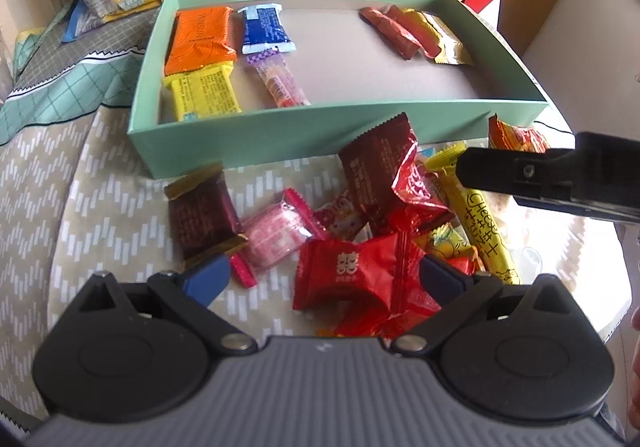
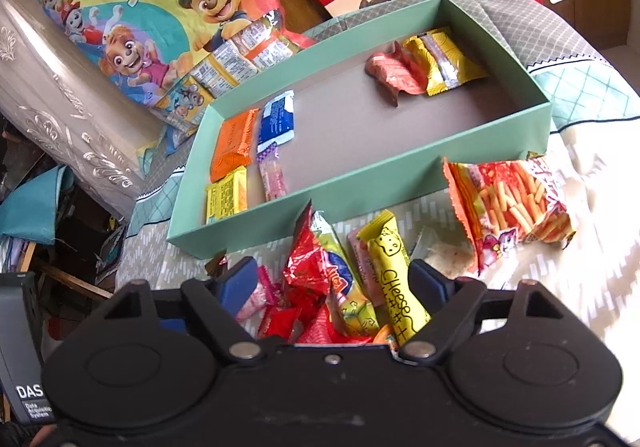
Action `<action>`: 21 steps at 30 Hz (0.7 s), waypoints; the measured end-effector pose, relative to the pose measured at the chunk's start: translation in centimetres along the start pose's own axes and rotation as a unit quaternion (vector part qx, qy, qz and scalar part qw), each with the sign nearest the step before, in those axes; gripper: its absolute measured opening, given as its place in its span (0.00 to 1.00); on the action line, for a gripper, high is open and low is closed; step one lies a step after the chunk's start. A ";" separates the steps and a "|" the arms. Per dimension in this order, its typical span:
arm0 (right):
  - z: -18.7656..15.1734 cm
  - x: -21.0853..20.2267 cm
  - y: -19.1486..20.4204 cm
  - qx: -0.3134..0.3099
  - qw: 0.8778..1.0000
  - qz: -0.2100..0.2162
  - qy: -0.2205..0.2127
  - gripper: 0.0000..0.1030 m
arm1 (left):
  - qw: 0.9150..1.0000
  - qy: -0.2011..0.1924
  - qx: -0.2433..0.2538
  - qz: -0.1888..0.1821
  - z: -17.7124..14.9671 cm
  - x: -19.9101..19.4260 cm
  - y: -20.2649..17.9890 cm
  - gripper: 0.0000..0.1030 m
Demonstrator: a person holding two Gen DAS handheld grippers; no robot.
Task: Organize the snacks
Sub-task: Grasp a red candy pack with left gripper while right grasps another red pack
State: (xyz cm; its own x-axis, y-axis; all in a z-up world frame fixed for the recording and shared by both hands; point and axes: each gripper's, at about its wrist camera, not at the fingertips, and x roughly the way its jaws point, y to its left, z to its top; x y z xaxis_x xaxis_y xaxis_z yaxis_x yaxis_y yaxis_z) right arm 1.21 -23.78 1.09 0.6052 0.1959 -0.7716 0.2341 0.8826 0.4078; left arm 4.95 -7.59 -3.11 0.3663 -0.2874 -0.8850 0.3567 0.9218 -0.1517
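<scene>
Right gripper (image 2: 332, 283): jaws apart, straddling the loose heap; the yellow cheese stick (image 2: 394, 279) lies just inside the right pad, the red foil packets (image 2: 306, 267) nearer the left. Pads look clear of both, so nothing gripped yet.

Left gripper (image 1: 326, 273): jaws spread wide, empty, poised over a red packet (image 1: 352, 275) with a white emblem. Whether the pads touch it is hard to tell. Brown packet (image 1: 202, 217) and pink candy (image 1: 274, 233) lie just beside the left pad.

Heap sits on the patterned cloth (image 1: 100, 183), against the near wall of the green box (image 1: 280, 129). A fries packet (image 2: 508, 203) lies apart, toward the box's near right corner.

Inside the box: orange, blue and yellow packs at the left end, a red and gold cluster toward the far right corner, middle bare.

Step in hand, as judged: picking the next snack from the heap. Next move calls for closing on one item only, lifting clear of its neighbours, then crossing the near wall.
</scene>
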 end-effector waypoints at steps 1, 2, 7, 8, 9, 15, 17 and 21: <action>0.0 0.0 -0.1 -0.001 1.000 -0.002 0.001 0.78 | 1.000 0.001 0.004 0.001 0.1 0.3 -0.2 1.00; -0.1 0.0 -0.1 -0.003 1.000 -0.002 0.002 0.74 | 1.000 0.004 0.009 0.005 0.1 0.7 -0.4 1.00; -0.5 0.7 0.0 -0.009 1.000 0.011 0.021 0.61 | 1.000 0.003 0.008 0.011 -0.5 1.2 0.5 1.00; -0.5 0.9 0.1 -0.010 0.999 0.015 0.026 0.58 | 1.000 0.007 0.006 0.011 -0.6 1.3 0.9 1.00; -0.6 1.2 0.4 -0.013 0.999 0.019 0.032 0.57 | 1.000 0.013 0.009 0.016 -0.9 1.4 1.3 1.00; -2.0 3.1 1.8 -0.034 0.995 0.047 0.083 0.56 | 0.999 0.023 0.002 0.036 -2.6 1.1 3.5 1.00; -2.5 3.5 2.0 -0.038 0.993 0.049 0.097 0.56 | 0.999 0.023 -0.006 0.036 -2.8 0.7 4.2 1.00; -3.2 3.6 2.0 -0.037 0.992 0.048 0.113 0.56 | 0.999 0.016 -0.012 0.034 -3.0 -0.2 4.7 1.00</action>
State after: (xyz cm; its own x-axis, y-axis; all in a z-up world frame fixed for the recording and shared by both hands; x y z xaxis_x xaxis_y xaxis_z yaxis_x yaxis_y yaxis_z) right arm 1.42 -19.91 -2.47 0.4336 0.3641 -0.8243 0.1215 0.8828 0.4538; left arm 3.92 -2.42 -4.97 0.3604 -0.2165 -0.9074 0.3117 0.9447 -0.1016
